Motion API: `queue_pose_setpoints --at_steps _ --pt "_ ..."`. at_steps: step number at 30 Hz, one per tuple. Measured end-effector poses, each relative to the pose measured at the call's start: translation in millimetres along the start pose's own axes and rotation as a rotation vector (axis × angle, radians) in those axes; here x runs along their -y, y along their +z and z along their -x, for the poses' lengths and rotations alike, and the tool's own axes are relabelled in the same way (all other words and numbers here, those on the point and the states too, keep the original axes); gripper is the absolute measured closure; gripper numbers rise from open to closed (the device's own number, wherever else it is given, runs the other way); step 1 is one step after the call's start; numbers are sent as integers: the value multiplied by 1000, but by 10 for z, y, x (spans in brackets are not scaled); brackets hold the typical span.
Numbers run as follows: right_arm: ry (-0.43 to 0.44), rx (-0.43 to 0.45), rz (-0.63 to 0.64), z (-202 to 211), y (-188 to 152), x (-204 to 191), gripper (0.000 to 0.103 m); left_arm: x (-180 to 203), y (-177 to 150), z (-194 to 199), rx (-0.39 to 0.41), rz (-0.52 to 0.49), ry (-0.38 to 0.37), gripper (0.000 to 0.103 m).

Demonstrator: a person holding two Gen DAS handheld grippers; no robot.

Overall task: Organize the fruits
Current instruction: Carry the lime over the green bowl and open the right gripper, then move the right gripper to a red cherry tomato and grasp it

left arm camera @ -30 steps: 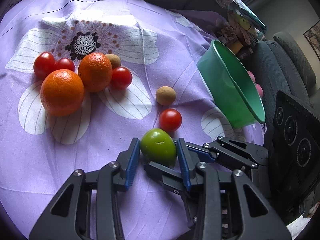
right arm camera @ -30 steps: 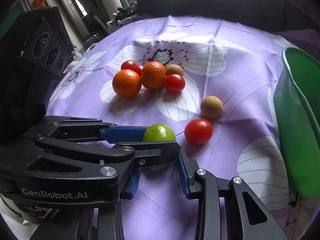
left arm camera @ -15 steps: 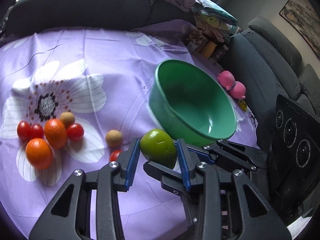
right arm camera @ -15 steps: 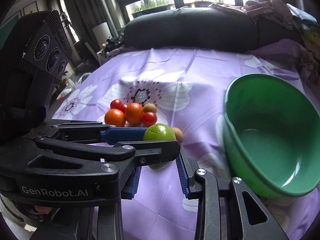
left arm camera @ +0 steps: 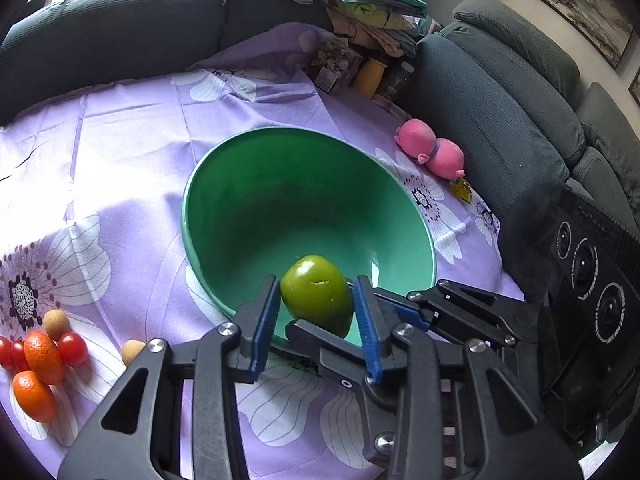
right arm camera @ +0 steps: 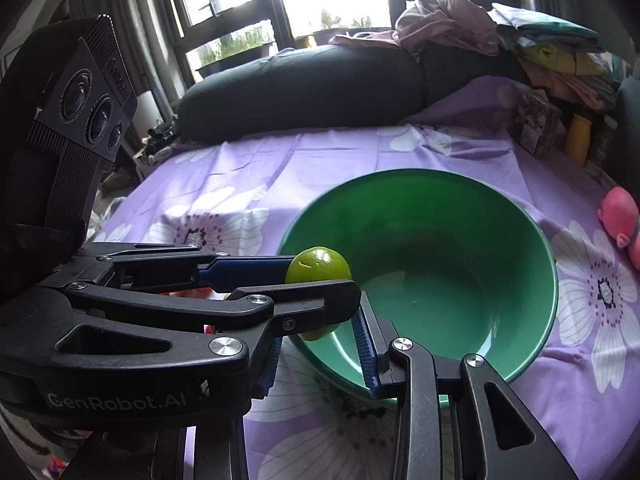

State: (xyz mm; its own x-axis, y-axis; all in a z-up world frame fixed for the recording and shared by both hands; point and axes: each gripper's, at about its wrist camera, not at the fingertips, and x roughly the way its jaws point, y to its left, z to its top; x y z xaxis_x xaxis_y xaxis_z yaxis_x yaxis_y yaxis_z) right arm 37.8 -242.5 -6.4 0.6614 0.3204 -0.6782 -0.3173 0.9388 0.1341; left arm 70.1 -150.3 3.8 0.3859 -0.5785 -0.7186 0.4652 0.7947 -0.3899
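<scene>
A: Over the green bowl [left arm camera: 224,184], a green fruit [left arm camera: 316,292] is clamped by the left claw [left arm camera: 316,312]. Transport step is judged nearly done.
B: Right claw [right arm camera: 320,344]?
A: Narrow, nothing held. Release into the bowl is needed next; oranges [left arm camera: 40,360] and tomatoes [left arm camera: 72,348] are left on the desk [left arm camera: 132,140].

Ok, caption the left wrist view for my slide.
Left gripper holds a green fruit over the near rim of the empty green bowl, remaining fruit clustered at left.
</scene>
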Motion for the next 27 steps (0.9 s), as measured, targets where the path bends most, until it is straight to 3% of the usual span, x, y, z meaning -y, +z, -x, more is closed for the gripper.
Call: queue_pose_setpoints --at_steps 6,11,16,21,27 --pt "-5 -22 -35 -39 -62 130 67 10 18 -80 -10 13 17 62" --pt "-16 -17 -39 3 -62 120 67 -8 -14 15 14 13 45 41" --pt "-55 -9 -26 88 -79 96 67 -47 -78 198 55 24 54 28" --pt "-71 19 -18 243 -110 69 67 -171 -222 462 98 100 40 9" --pt "-56 36 1 351 -111 -76 67 -456 -421 824 144 254 85 8"
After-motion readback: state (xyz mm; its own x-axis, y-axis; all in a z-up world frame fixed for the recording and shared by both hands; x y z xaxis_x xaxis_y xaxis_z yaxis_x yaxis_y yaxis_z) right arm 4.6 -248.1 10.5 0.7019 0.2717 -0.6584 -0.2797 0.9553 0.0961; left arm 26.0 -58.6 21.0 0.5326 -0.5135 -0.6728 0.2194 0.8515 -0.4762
